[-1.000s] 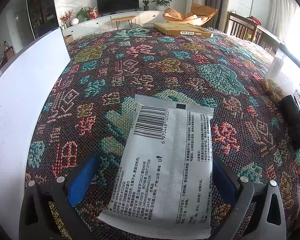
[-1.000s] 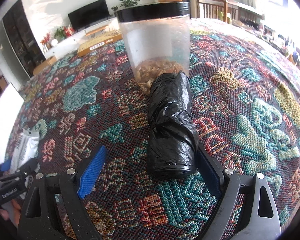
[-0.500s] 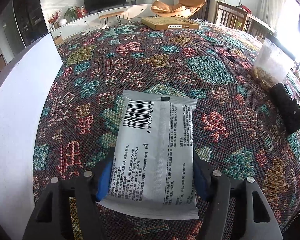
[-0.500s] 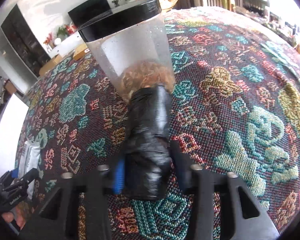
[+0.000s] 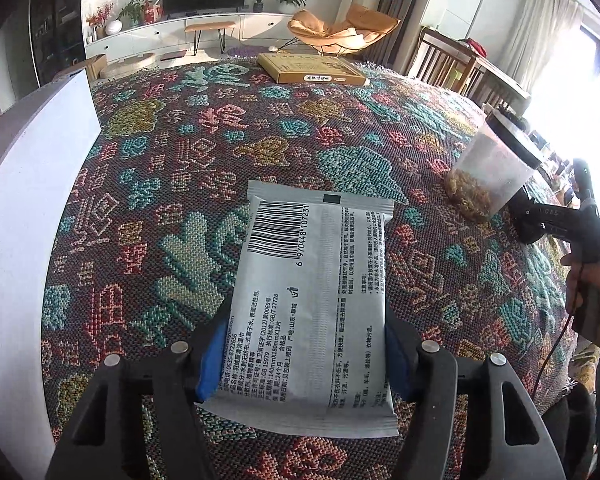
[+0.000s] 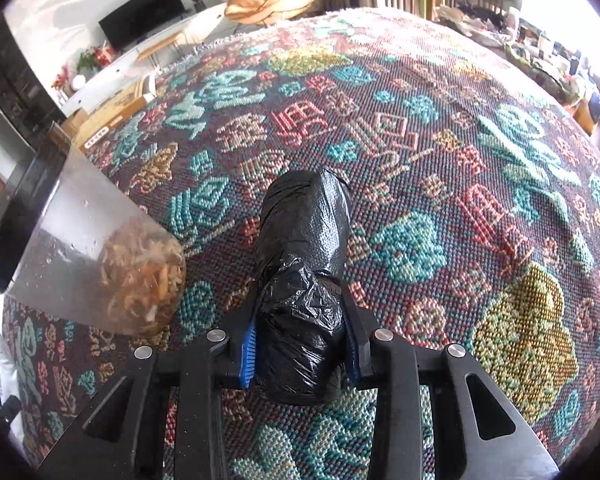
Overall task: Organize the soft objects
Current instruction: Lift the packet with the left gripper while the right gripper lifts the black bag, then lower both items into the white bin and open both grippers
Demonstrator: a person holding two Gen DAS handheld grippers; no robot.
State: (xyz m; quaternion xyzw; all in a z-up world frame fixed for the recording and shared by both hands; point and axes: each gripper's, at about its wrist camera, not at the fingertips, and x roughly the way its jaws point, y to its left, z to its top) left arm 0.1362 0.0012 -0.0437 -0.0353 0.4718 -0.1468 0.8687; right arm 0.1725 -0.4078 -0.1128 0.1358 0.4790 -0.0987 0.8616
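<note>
L gripper (image 5: 302,354) clamped on grey wipes pack (image 5: 314,304), blue pads pressing both long edges; pack barcode-side up, far end toward 12 o'clock over patterned woven cloth (image 5: 204,152).
R gripper (image 6: 300,346) clamped on roll of black plastic bags (image 6: 302,272), roll squeezed btwn pads, pointing 12 o'clock.
Clear jar w/ black lid (image 6: 88,256) at 9 o'clock of roll, near, not touching.
Flat cardboard box (image 5: 312,68) at far cloth edge, 12 o'clock.
White panel (image 5: 24,208) along cloth at 9 o'clock, L view.
</note>
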